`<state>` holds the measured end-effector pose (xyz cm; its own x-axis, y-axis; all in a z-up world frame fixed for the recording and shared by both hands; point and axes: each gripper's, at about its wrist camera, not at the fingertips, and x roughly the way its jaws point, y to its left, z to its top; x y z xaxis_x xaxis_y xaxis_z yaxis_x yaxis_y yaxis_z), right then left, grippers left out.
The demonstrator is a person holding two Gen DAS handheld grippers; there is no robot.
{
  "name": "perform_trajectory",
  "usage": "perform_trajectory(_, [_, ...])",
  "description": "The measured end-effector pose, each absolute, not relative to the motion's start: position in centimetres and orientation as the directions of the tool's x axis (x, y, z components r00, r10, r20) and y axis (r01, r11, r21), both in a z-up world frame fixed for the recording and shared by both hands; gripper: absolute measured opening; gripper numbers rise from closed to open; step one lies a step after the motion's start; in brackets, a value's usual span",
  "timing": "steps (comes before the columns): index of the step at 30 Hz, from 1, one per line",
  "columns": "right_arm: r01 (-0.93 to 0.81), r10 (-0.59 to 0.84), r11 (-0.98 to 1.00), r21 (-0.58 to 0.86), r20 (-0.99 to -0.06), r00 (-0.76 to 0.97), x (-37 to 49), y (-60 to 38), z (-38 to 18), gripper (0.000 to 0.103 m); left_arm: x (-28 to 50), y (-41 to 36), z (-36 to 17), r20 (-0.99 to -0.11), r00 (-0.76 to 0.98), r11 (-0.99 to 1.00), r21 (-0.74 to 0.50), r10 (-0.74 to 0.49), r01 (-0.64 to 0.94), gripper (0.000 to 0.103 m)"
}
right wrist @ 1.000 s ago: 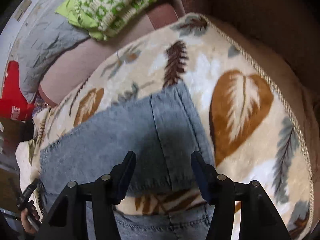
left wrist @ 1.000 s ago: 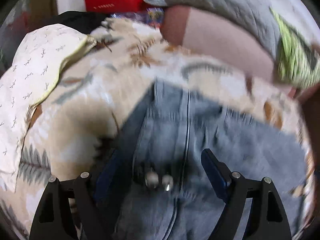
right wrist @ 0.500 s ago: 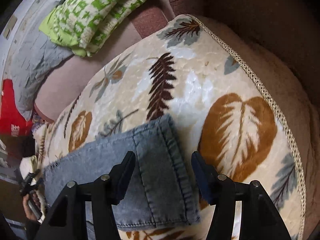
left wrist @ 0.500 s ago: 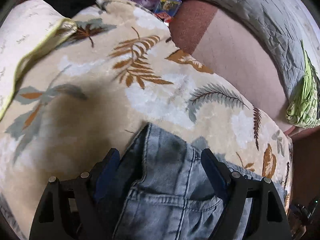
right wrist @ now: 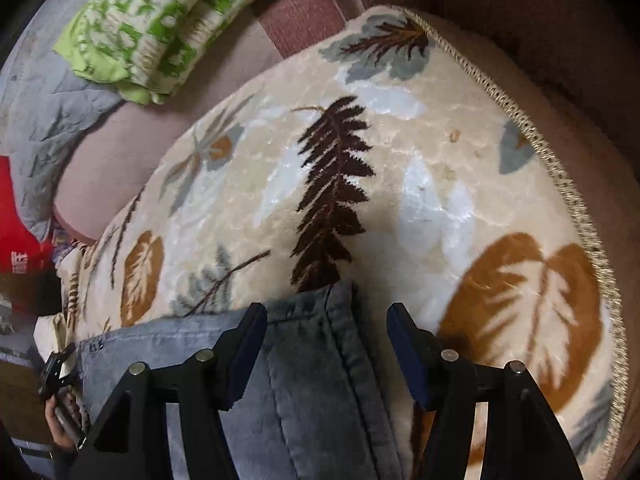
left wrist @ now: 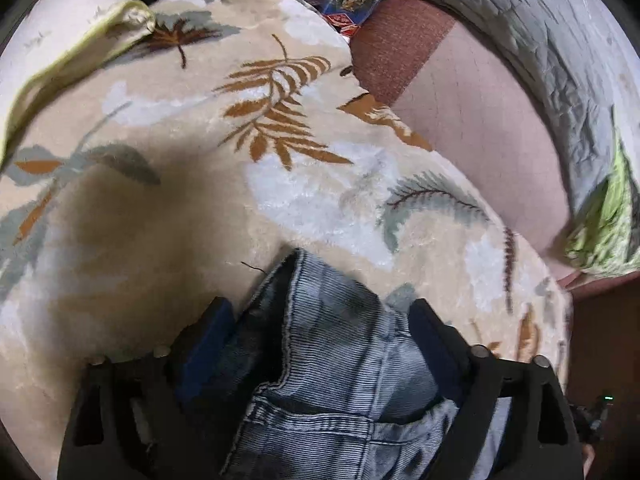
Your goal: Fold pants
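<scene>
Denim pants (left wrist: pixel 340 344) lie on a leaf-print blanket (left wrist: pixel 192 208). Left gripper (left wrist: pixel 320 320), jaws just widened, straddles their waistband corner without pressing; right gripper (right wrist: pixel 326 328), also just widened, straddles the leg hem.

You find no legible text here. The small printed box (left wrist: pixel 352 4) at the blanket's (left wrist: pixel 192 208) far edge carries artwork too blurred to read. White characters on the red item (right wrist: pixel 20 256) beyond the blanket's left edge are also unreadable.

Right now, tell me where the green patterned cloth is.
In the right wrist view, the green patterned cloth lies upper left, beyond the leaf-print blanket, beside the grey quilt.
</scene>
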<state>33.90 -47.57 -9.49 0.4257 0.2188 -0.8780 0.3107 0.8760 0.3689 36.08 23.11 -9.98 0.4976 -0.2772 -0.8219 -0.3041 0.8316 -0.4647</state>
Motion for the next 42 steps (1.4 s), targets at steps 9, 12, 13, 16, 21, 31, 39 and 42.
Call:
perform_trajectory(9, [0.287, 0.232, 0.881, 0.377, -0.872, 0.431, 34.3, -47.2, -10.1, 0.066, 35.9, 24.3, -9.3, -0.792, 0.518, 0.793, -0.526, -0.324, -0.308, 0.092])
perform_trajectory(12, [0.278, 0.247, 0.875, 0.395, -0.860, 0.446, 34.1, -47.1, -9.7, 0.066, 36.1, 23.6, -8.6, -0.776, 0.535, 0.809, -0.527, -0.334, -0.260, 0.076])
perform_trajectory(13, [0.278, 0.247, 0.875, 0.397, -0.858, 0.450, 34.0, -47.0, -9.6, 0.066, 36.3, 23.4, -8.6, -0.777, 0.534, 0.815, -0.522, -0.334, -0.250, 0.073])
perform_trajectory(16, [0.282, 0.253, 0.870, 0.405, -0.856, 0.451, 33.8, -47.2, -9.8, 0.066, 36.7, 23.2, -9.1, -0.791, 0.517, 0.821, -0.509, -0.327, -0.259, 0.064])
perform_trajectory(21, [0.274, 0.257, 0.873, 0.404, -0.857, 0.447, 34.0, -47.2, -10.1, 0.066, 37.5, 22.8, -9.7, -0.796, 0.494, 0.827, -0.510, -0.349, -0.238, 0.053])
perform_trajectory(31, [0.247, 0.172, 0.923, 0.296, -0.890, 0.423, 34.9, -46.4, -10.2, 0.025, 38.3, 21.3, -9.7, -0.831, 0.464, 0.873, -0.440, -0.307, -0.210, 0.003])
perform_trajectory(39, [0.217, 0.151, 0.929, 0.301, -0.840, 0.521, 33.7, -46.1, -6.5, 0.015, 36.0, 21.0, -4.8, -0.769, 0.552, 0.876, -0.463, -0.322, -0.134, 0.002])
perform_trajectory(42, [0.204, 0.158, 0.923, 0.327, -0.804, 0.574, 32.5, -45.9, -4.1, 0.015, 34.3, 21.1, -2.1, -0.720, 0.599, 0.864, -0.495, -0.349, -0.091, 0.002])
